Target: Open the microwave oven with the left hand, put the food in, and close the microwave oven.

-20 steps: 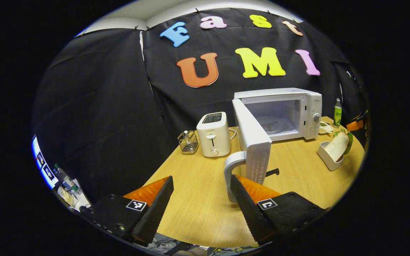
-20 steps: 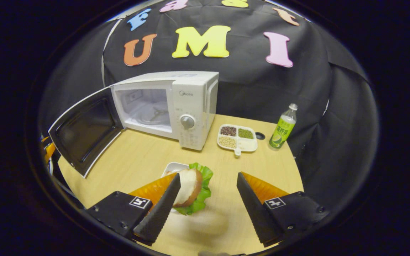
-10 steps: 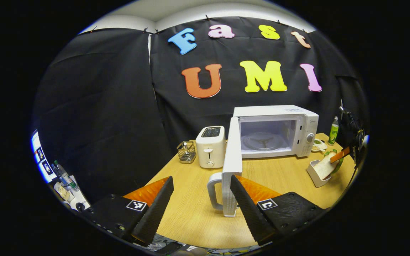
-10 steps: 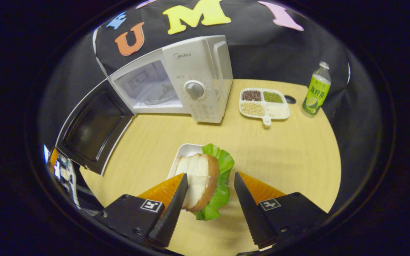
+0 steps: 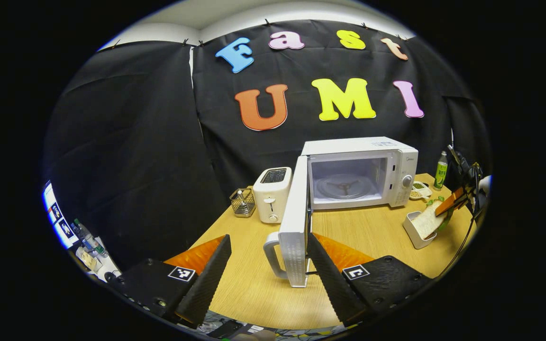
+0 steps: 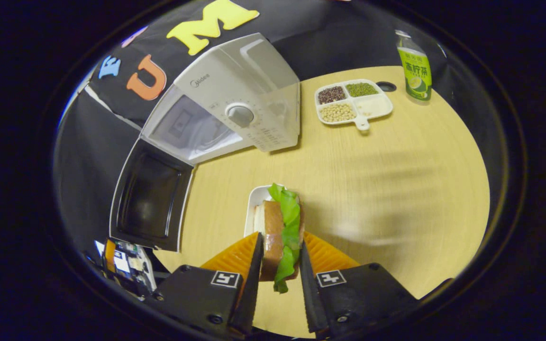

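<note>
right gripper view: the right gripper (image 6: 278,265) has its two fingers drawn in close on either side of a sandwich of white bread with a brown crust and a green lettuce leaf (image 6: 280,232); both fingers press on its faces, so it is gripped. the sandwich stands on edge in a small white rectangular dish (image 6: 255,208) on the round pale wooden table (image 6: 396,189). farther off to the left the white microwave oven (image 6: 235,104) stands with its dark-windowed door (image 6: 150,201) swung wide open toward the near left. right of the oven lies a white four-part tray of beans and grains (image 6: 352,100), and past it a green-labelled bottle (image 6: 414,66) stands upright at the far edge.

left gripper view: the left gripper (image 5: 268,279) is spread wide and grips nothing. the open door's edge (image 5: 296,227), with its pale grey curved handle (image 5: 271,253), stands between the fingers, close to the right one; i cannot tell whether they touch. behind, the oven cavity (image 5: 346,180) is open and its glass turntable is visible. left of it stand a white toaster (image 5: 271,194) and a small wire basket (image 5: 242,202). the sandwich sits at the far right.
</note>
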Demonstrator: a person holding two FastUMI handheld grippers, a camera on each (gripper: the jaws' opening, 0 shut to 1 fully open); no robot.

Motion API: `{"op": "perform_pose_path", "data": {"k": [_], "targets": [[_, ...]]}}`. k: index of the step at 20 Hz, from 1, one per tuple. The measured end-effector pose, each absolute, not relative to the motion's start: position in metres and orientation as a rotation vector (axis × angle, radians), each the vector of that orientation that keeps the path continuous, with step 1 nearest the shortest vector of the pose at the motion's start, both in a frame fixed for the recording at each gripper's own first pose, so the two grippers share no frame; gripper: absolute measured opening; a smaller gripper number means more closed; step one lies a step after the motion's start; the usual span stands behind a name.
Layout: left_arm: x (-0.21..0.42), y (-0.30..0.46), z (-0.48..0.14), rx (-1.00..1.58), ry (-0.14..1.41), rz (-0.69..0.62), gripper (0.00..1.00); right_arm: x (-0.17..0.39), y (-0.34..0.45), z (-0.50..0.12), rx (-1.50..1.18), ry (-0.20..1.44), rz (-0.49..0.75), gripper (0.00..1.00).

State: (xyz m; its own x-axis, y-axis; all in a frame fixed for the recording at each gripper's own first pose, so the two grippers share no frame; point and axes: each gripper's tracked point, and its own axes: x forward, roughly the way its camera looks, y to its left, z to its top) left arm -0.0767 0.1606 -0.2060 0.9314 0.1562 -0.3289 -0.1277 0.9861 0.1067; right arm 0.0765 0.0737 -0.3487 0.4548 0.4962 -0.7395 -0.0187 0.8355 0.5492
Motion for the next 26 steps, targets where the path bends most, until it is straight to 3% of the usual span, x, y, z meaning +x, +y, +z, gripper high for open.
{"op": "perform_pose_path", "data": {"k": [2,5,6,15,26], "targets": [[-0.075,0.157,-0.206,0.083,0.341,0.138,0.97,0.074,0.076,-0.346,0.529,1.067,0.353,0.31],[-0.073,0.153,-0.202,0.079,0.332,0.133,0.97,0.072,0.079,-0.333,0.488,1.038,0.379,0.27],[-0.074,0.155,-0.202,0.077,0.329,0.134,0.97,0.073,0.082,-0.325,0.482,1.019,0.385,0.35],[-0.083,0.15,-0.193,0.08,0.314,0.109,0.96,0.106,0.163,-0.246,0.609,0.796,0.438,0.35],[-0.088,0.139,-0.197,0.118,0.361,0.055,0.97,0.207,0.272,-0.259,1.011,0.544,0.227,0.35]]}}
